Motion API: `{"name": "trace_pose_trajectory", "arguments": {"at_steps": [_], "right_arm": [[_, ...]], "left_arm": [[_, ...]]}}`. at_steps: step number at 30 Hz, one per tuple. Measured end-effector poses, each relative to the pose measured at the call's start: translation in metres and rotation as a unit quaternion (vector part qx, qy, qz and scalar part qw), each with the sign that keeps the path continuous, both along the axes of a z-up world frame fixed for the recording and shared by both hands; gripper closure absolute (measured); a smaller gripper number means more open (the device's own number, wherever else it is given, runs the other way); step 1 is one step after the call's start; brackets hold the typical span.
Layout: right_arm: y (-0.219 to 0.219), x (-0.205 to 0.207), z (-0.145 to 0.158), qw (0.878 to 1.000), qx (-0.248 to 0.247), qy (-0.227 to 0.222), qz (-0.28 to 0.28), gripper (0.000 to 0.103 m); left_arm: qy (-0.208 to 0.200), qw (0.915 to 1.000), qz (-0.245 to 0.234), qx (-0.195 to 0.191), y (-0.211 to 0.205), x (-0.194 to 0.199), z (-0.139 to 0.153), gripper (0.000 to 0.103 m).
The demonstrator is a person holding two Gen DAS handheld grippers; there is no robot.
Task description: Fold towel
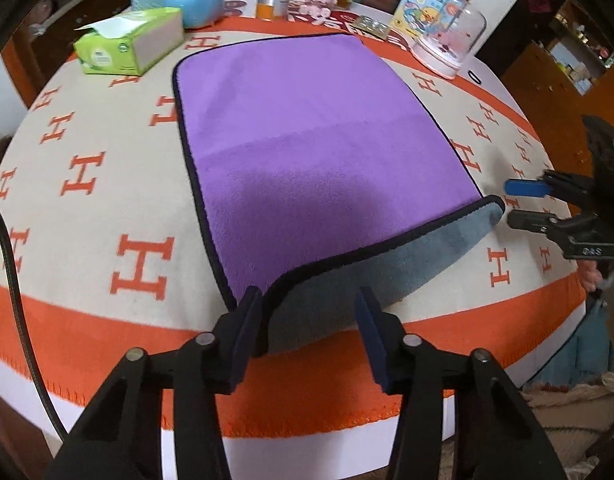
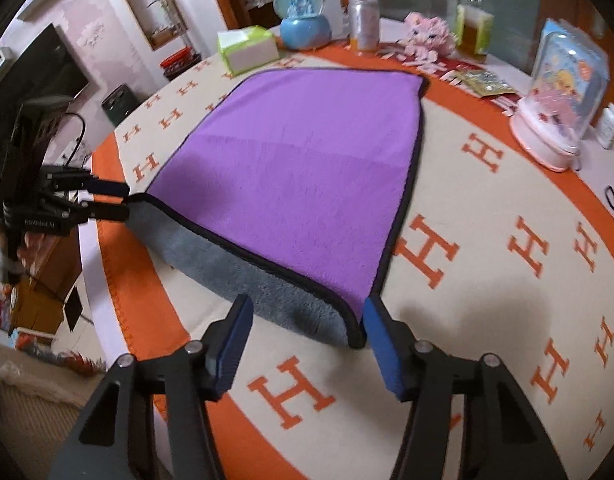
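Both grippers, left gripper (image 1: 307, 320) and right gripper (image 2: 307, 328), hold their fingers apart at the near corners of the towel (image 1: 307, 140), which lies nearly flat on the tablecloth (image 1: 87, 184); folding looks barely begun.

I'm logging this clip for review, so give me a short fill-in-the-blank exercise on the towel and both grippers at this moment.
1. The top face of the plush rectangular towel is ____.
2. Its upturned near edge shows a ____ underside.
3. The jaws of the left gripper and the right gripper both stand ____.
4. The green cardboard tissue box sits on the cream table cover patterned with orange ____.

Missing words: purple; grey; open; H letters
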State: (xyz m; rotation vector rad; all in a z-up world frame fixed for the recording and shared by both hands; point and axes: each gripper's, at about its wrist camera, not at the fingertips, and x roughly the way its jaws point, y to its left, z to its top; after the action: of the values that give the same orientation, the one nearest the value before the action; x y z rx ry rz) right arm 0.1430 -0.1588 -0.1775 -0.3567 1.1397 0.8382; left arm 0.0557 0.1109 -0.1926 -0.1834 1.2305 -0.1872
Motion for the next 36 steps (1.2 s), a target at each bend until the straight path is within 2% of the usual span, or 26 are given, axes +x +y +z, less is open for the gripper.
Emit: {"name": "trace_pose_trajectory", "arguments": {"at_steps": [8, 13, 20, 24, 26, 31, 32, 36], "right_arm": [[-0.002, 0.013, -0.015, 0.999, -0.005, 0.028, 0.021, 0.054], [-0.002, 0.020, -0.018, 0.999, -0.007, 0.039, 0.029, 0.066], [0.000, 0.021, -0.022, 0.998, -0.018, 0.040, 0.038, 0.067], [-0.001, 0.023, -0.025, 0.998, -0.020, 0.042, 0.039, 0.069], [-0.002, 0.023, -0.026, 0.998, -0.022, 0.045, 0.042, 0.073], [-0.002, 0.021, -0.027, 0.998, -0.026, 0.042, 0.047, 0.084], [-0.002, 0.021, -0.026, 0.998, -0.028, 0.039, 0.047, 0.084], [-0.002, 0.016, -0.025, 0.998, -0.034, 0.029, 0.048, 0.094]], "left_arm": [[0.013, 0.9995, -0.029, -0.009, 0.009, 0.010, -0.006, 0.060], [0.022, 0.9992, -0.033, -0.011, 0.015, 0.012, -0.011, 0.060], [0.032, 0.9985, -0.043, -0.013, 0.015, 0.017, -0.018, 0.061], [0.042, 0.9975, -0.054, -0.018, 0.014, 0.017, -0.021, 0.069], [0.045, 0.9972, -0.057, -0.017, 0.012, 0.017, -0.023, 0.070], [0.053, 0.9966, -0.059, -0.019, 0.009, 0.014, -0.027, 0.084], [0.054, 0.9966, -0.061, -0.016, 0.008, 0.013, -0.027, 0.089], [0.051, 0.9966, -0.064, 0.004, 0.003, 0.009, -0.024, 0.097]]}}
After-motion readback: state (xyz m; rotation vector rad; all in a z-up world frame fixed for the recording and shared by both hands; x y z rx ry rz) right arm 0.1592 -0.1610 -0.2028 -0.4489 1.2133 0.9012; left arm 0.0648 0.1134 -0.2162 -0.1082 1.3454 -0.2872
